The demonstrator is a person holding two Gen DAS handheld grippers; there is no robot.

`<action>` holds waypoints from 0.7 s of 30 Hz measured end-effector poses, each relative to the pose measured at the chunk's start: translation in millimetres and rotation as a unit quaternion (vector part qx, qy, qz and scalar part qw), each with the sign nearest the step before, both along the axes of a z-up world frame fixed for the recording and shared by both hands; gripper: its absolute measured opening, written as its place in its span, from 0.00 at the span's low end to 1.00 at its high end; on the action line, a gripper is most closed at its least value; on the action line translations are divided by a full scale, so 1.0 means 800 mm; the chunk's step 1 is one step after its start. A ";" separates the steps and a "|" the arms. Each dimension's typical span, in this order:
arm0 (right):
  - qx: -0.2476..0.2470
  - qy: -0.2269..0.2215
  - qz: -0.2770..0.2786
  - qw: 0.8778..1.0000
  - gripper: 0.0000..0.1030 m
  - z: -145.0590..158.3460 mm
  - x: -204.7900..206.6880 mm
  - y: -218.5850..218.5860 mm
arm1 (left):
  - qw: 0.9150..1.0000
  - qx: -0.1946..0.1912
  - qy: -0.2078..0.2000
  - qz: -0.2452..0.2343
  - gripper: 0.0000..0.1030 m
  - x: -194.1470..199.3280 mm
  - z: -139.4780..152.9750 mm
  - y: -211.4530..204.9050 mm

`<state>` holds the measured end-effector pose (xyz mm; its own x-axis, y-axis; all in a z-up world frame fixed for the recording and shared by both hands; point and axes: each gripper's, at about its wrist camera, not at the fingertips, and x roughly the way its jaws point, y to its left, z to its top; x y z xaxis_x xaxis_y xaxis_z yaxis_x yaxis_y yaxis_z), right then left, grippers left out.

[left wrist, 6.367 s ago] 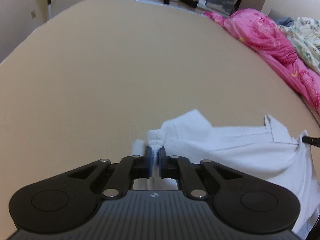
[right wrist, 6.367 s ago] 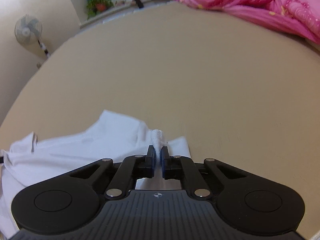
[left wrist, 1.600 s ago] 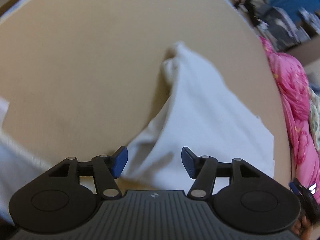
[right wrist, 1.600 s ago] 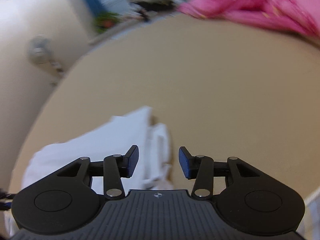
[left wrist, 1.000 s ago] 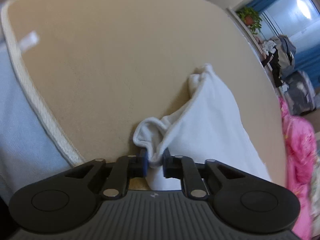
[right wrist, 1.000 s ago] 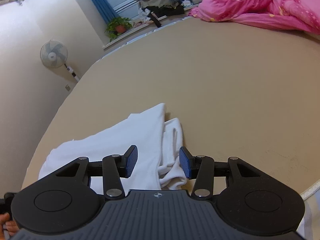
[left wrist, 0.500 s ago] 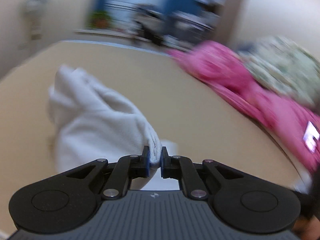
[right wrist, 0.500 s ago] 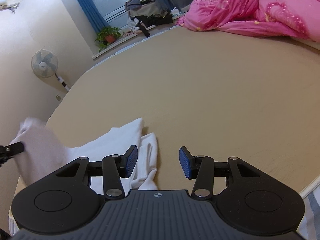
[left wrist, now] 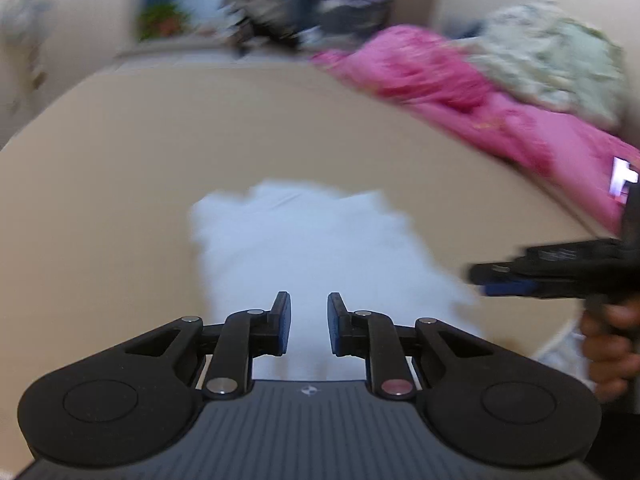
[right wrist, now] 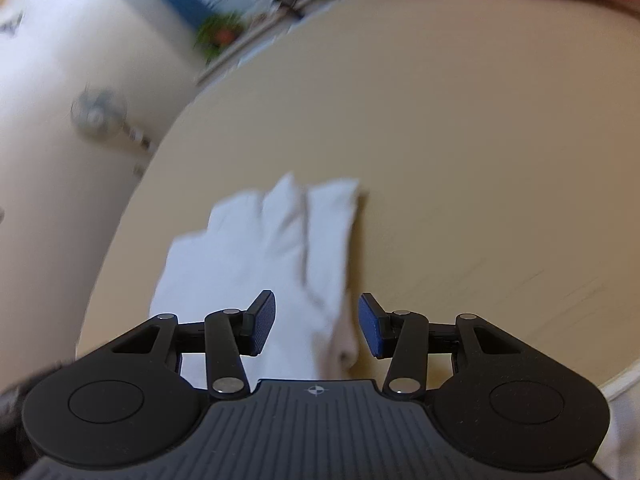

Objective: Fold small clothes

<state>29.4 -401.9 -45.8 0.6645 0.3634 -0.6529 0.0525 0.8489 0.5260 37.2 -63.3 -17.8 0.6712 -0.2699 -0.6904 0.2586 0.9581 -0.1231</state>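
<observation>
White garment (left wrist: pixel 308 240), soft and blurred at its edges, lay folded in a rough block on the tan bed surface (left wrist: pixel 120 184) directly ahead of my left gripper (left wrist: pixel 307 322). That gripper's jaws were opening, with cloth showing through the gap but neither blue pad pressing on it. Off to the right, my right gripper (left wrist: pixel 496 280) reached in sideways just beside the garment's edge, a hand (left wrist: pixel 612 344) wrapped round its handle. Beyond the cloth, a rumpled pink quilt (left wrist: pixel 460 92) and a pale patterned blanket (left wrist: pixel 552 60) were heaped along the bed's far right edge, well apart from the work, and a potted plant (left wrist: pixel 162 20) sat smeared at the back. From the right wrist, the garment (right wrist: pixel 256 248) showed as flat overlapping layers with a long crease and a thick rolled hem near the camera. My right gripper (right wrist: pixel 316 330) stood open over that near hem, pads clear of the fabric. A standing fan (right wrist: pixel 98 112) stood by the cream wall (right wrist: pixel 60 184), and the plant (right wrist: pixel 218 34) sat at the bed's far end.
</observation>
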 end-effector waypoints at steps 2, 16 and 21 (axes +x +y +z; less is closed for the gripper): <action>-0.018 0.037 0.031 0.999 0.47 -0.014 0.010 0.020 | 0.996 0.024 0.089 -0.014 0.19 0.021 -0.049 0.012; -0.089 0.052 -0.002 0.995 0.14 -0.010 -0.031 0.041 | 0.991 0.098 0.005 -0.094 0.54 0.028 0.021 0.080; -0.140 -0.069 -0.050 0.987 0.39 0.026 -0.043 0.040 | 0.999 0.041 -0.005 -0.021 0.57 0.059 0.000 0.116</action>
<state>-4.7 -370.1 -24.7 0.7772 0.1106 -0.6195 0.0869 0.9561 0.2797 84.7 29.7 -17.6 0.6671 -0.2403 -0.7051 0.2997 0.9531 -0.0413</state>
